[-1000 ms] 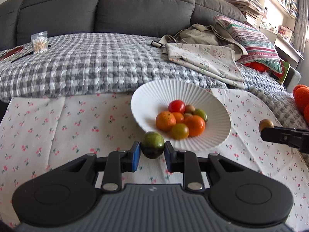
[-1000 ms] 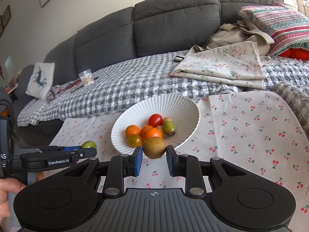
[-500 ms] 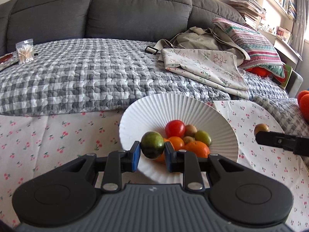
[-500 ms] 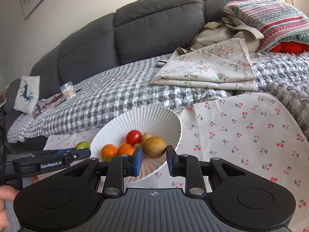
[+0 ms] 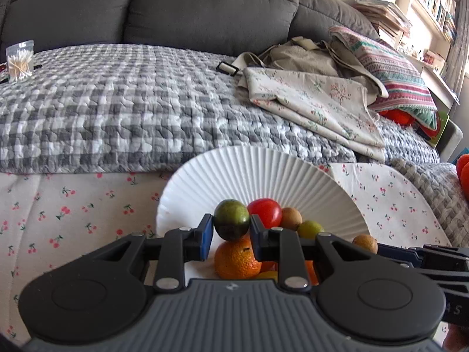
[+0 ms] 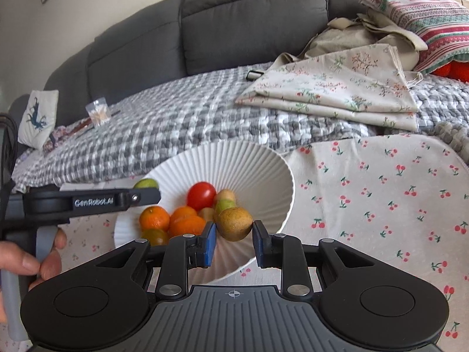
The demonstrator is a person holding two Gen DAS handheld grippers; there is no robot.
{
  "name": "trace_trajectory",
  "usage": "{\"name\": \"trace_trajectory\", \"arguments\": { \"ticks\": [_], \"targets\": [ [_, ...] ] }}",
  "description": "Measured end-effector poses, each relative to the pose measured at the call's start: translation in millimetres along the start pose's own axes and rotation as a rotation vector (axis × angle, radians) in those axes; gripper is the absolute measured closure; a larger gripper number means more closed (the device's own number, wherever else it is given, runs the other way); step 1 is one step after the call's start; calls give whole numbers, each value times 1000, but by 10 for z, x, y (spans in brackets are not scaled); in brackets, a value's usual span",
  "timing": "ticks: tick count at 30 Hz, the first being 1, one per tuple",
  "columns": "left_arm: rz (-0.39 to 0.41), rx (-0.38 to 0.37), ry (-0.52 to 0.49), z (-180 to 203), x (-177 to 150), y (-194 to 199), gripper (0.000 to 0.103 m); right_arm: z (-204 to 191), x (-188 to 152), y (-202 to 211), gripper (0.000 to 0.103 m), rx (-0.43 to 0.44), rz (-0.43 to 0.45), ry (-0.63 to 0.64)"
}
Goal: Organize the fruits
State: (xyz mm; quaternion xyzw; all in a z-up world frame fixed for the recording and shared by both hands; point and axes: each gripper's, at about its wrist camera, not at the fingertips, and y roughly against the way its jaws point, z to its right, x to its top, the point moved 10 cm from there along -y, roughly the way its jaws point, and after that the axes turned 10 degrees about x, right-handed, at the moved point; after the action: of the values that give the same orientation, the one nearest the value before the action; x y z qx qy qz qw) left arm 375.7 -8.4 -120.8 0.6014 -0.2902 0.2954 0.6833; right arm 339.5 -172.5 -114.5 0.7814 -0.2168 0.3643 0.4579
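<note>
Both grippers over the white ribbed bowl at centre frame: left gripper clamps a dark green round fruit, right gripper holds a brownish-yellow fruit looser; simultaneous drops risk collision, rolling onto the orange mandarin pile and out.

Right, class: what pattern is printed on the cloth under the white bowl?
Small red cherries on a white cloth, clearest in the right wrist view.

Both my wrist cameras look forward along their fingers, close over the white bowl – shared mid-frame, sofa across the top – from opposite sides
</note>
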Motion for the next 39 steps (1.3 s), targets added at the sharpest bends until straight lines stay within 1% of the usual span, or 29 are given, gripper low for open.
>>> {"name": "trace_trajectory", "arguments": {
  "ticks": [3,7,11,12,13,16,21,22,24,27,31,33,35,37,39],
  "targets": [
    [5,3,-6,12,-6,0,77,2,-7,7,75,0,5,-9],
    [10,-11,-2,12,15,75,69,18,20,77,73,0,20,-27],
    [19,-4,8,4,45,219,67,5,71,199,72,8,42,-50],
    [19,2,5,8,45,262,64,-5,81,224,71,8,46,-51],
    [22,14,1,9,43,306,60,-18,90,255,69,6,51,-51],
    [38,36,-11,18,29,470,54,-77,94,331,64,18,59,-56],
    [40,72,27,-28,-32,741,48,-216,74,488,56,37,72,-47],
    [42,85,32,-43,-46,797,45,-243,66,530,54,40,76,-47],
    [47,113,46,-78,-83,906,39,-274,45,612,49,45,83,-58],
    [47,138,62,-128,-163,1067,37,-329,0,735,44,57,86,-70],
    [67,181,66,-183,-261,1298,31,-426,-45,905,37,58,99,-64],
    [67,192,69,-201,-318,1387,30,-481,-68,981,33,57,105,-58],
    [66,192,79,-219,-356,1465,29,-534,-112,1041,31,55,104,-54],
    [75,199,89,-232,-387,1552,26,-580,-163,1094,31,45,100,-48],
    [86,208,87,-230,-423,1636,24,-613,-213,1157,28,28,98,-39]
  ]
}}
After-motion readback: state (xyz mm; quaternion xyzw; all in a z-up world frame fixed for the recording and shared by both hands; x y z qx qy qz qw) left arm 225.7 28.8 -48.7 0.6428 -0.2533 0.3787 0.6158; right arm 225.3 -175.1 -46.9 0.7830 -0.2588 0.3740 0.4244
